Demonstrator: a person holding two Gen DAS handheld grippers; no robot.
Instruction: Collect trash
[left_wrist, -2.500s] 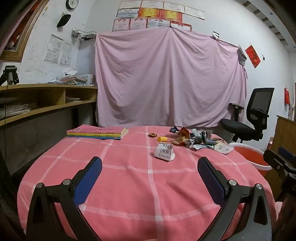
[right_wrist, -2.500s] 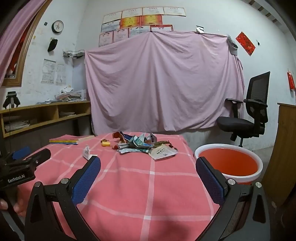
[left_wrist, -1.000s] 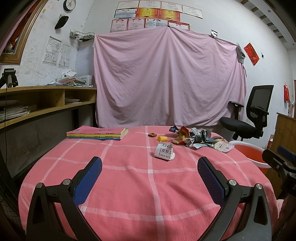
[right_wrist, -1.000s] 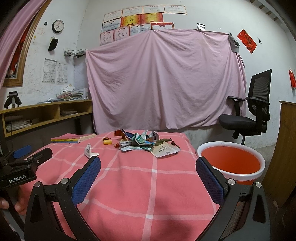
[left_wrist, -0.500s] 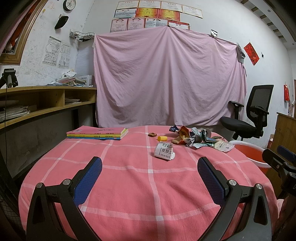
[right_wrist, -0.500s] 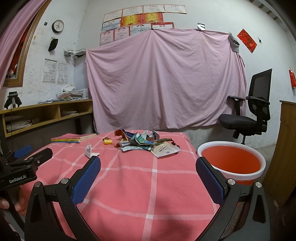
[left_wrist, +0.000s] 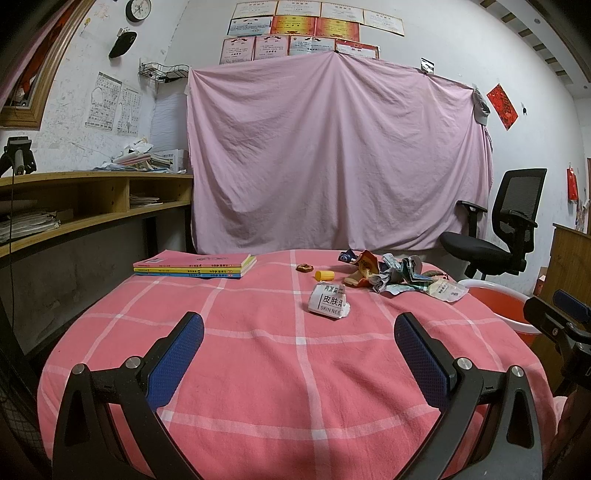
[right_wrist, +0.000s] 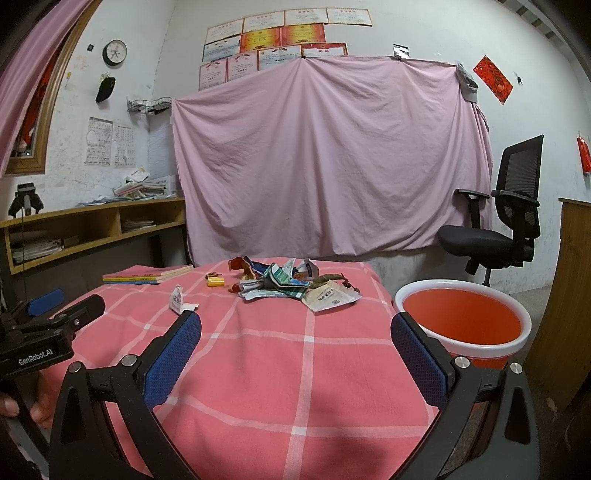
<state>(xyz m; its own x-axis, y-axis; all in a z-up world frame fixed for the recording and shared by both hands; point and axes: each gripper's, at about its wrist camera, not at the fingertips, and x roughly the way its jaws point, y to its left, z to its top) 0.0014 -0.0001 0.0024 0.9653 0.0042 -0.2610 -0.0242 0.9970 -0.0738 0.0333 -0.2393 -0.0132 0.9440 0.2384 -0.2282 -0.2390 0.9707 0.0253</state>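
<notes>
- The left gripper (left_wrist: 299, 354) is held level and low, its blue-padded fingers (left_wrist: 173, 360) spread wide with nothing between them.
- The right gripper (right_wrist: 295, 352) is likewise level, its jaws wide apart and empty.
- A bare hand (right_wrist: 22, 400) grips the left handle.

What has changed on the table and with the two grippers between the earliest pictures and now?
Only the viewpoint shifted slightly: both cameras tilted a little early on, then held steady. Nothing was grasped or released. The left gripper and right gripper stay open and empty above the tablecloth. The white packet, wrapper pile, books and red bucket lie where they were.
</notes>
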